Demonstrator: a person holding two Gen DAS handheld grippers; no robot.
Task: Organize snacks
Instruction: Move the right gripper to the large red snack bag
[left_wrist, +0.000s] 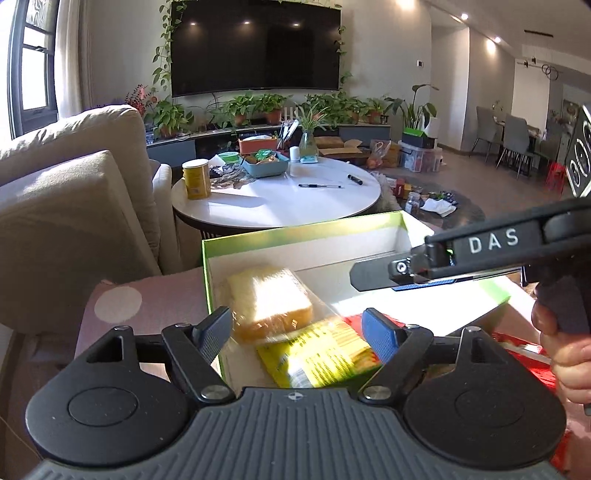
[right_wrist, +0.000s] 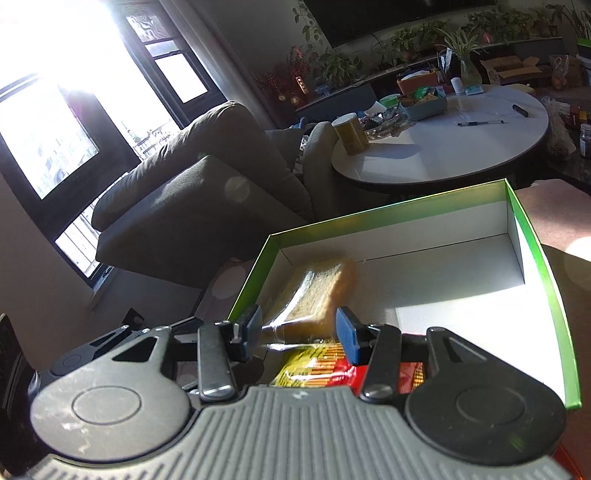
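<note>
1. My green box (left_wrist: 236, 240) could tip or slide — it sits on a soft pink cushion (left_wrist: 147, 299), so one hard bump on its wall could do it.
2. The bagged bread (left_wrist: 269, 302) lies inside the box at the left wall. Its clear bag is shiny and slippery, so it could slip from a weak pinch, or the soft bread could get squashed by a hard one.
3. The yellow and red snack packs (left_wrist: 317, 354) sit at the near edge of the box, partly on top of each other — grabbing one could drag the other out.
4. My left gripper (left_wrist: 295, 334) is open. The bread and the yellow pack sit in the gap, but I can't see the pads pressing them.
5. My right gripper (right_wrist: 301, 332) is partly open over the bread bag, not squeezing it as far as I can see.
6. Hard to see: the packs are blurry, so I can't read them. My own grippers hide the box's near wall. Bright sun washes out part of the box floor.
</note>
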